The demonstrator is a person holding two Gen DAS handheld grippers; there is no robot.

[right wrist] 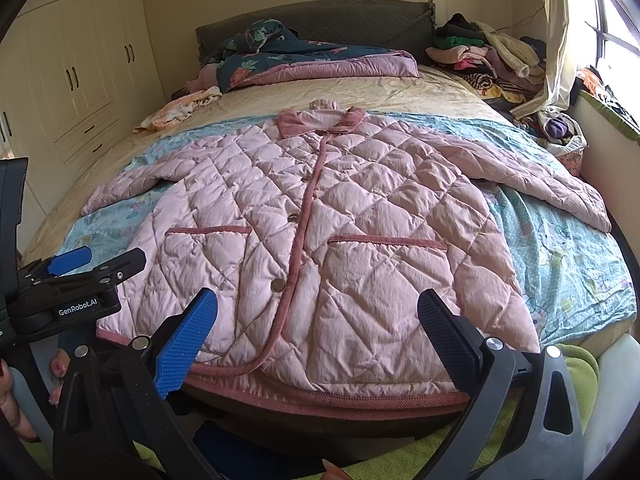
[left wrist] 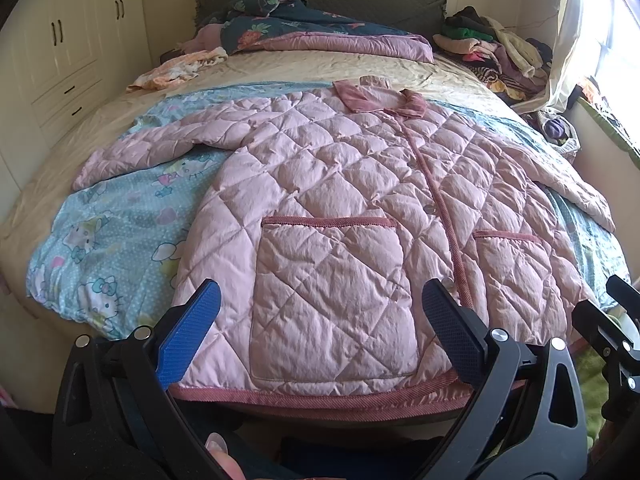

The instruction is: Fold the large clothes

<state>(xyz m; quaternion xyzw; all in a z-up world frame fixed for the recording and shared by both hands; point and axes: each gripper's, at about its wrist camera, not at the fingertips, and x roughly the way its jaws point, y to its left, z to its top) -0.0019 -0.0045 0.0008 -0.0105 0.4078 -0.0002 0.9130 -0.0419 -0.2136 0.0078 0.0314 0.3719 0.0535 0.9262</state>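
Where it lies face up and buttoned on the blue cartoon sheet [right wrist: 560,248], the pink quilted jacket [right wrist: 320,240] has both sleeves spread; left gripper [left wrist: 320,328] and right gripper [right wrist: 318,328] hover at its hem, jaws apart, apparently not touching it.

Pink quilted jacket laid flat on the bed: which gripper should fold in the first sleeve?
Probably left. The left gripper hovers open over the pink quilted jacket on its left-pocket side, nearer the left sleeve. The right gripper hangs open near the centre hem, further from either sleeve.
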